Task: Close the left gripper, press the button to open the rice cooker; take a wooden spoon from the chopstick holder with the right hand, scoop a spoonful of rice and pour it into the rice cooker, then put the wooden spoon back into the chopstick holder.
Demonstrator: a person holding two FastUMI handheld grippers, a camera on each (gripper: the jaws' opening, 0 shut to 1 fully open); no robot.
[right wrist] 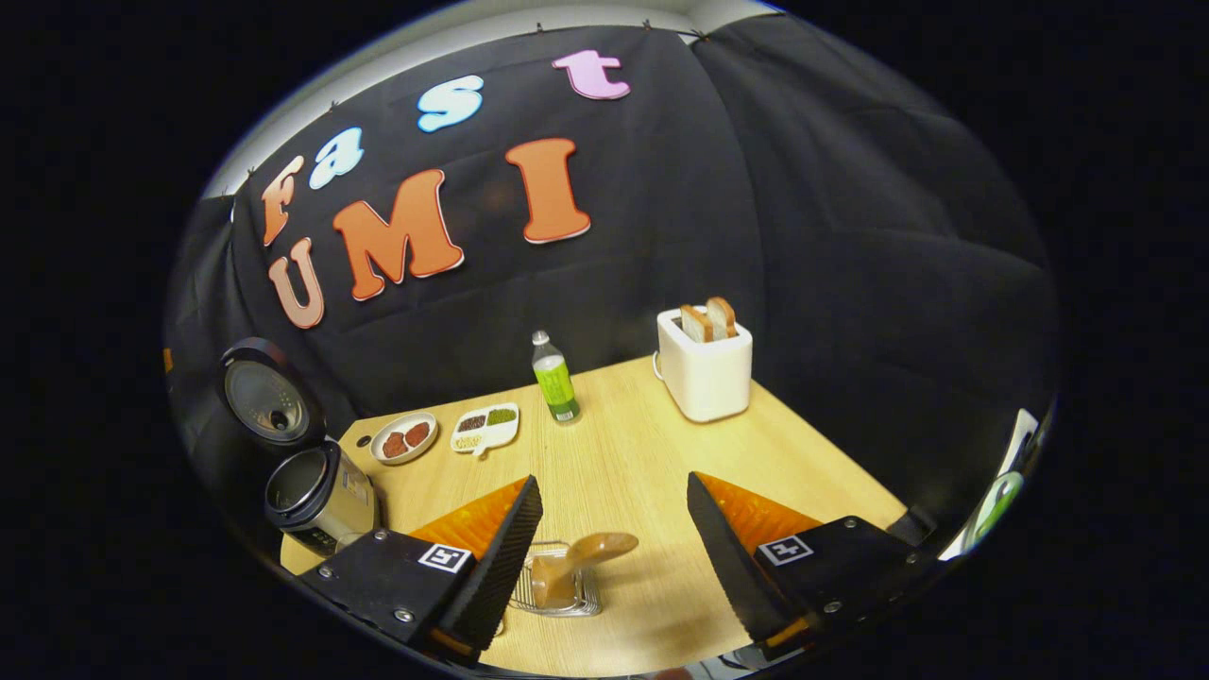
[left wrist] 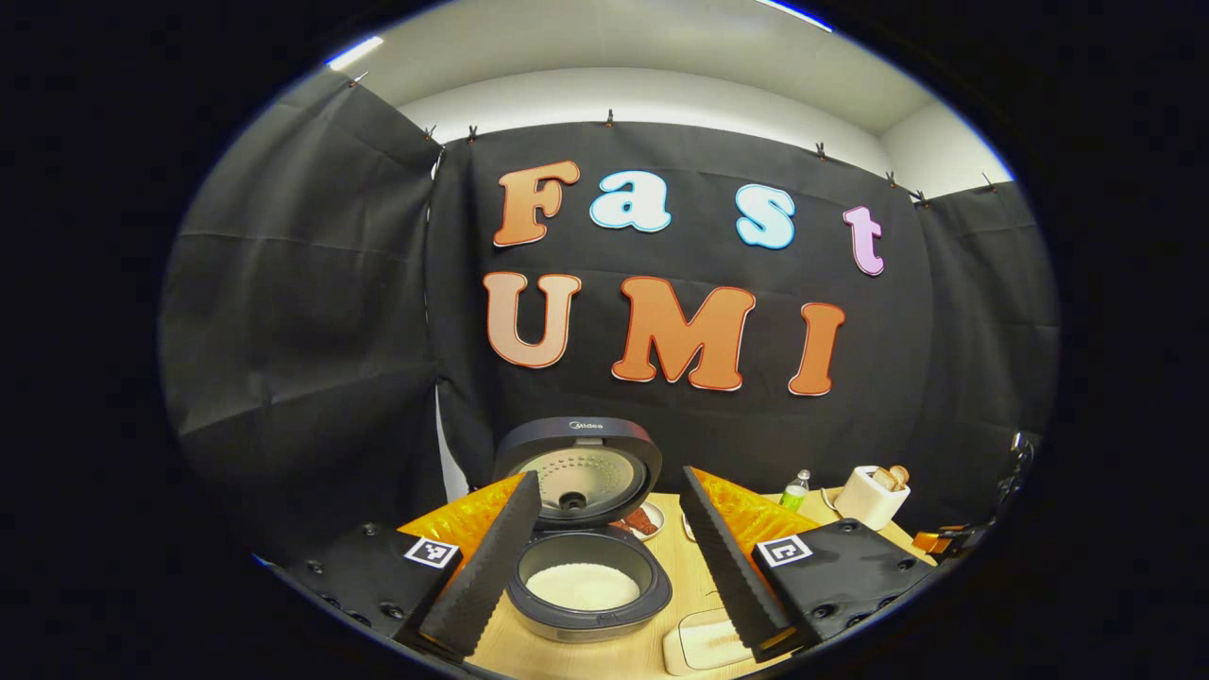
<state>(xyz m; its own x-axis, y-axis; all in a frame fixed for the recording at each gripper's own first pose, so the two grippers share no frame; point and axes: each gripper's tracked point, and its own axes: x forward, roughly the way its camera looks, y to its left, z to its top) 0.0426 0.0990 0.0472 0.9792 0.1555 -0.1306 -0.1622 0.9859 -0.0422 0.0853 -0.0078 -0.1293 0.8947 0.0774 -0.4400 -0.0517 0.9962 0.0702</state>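
On the wooden table (right wrist: 652, 453), the rice cooker (left wrist: 587, 576) stands with its lid (left wrist: 578, 467) raised upright and white rice (left wrist: 583, 586) lying in its pot, framed by the left gripper (left wrist: 604, 557), whose jaws are spread wide and hold nothing. Across the table, the right gripper (right wrist: 614, 557) hovers with jaws equally wide above the wire chopstick holder (right wrist: 557, 590), where the wooden spoon (right wrist: 576, 557) rests. Near the back stand a toaster (right wrist: 706, 373) with bread slices and a green-labelled bottle (right wrist: 555, 380).
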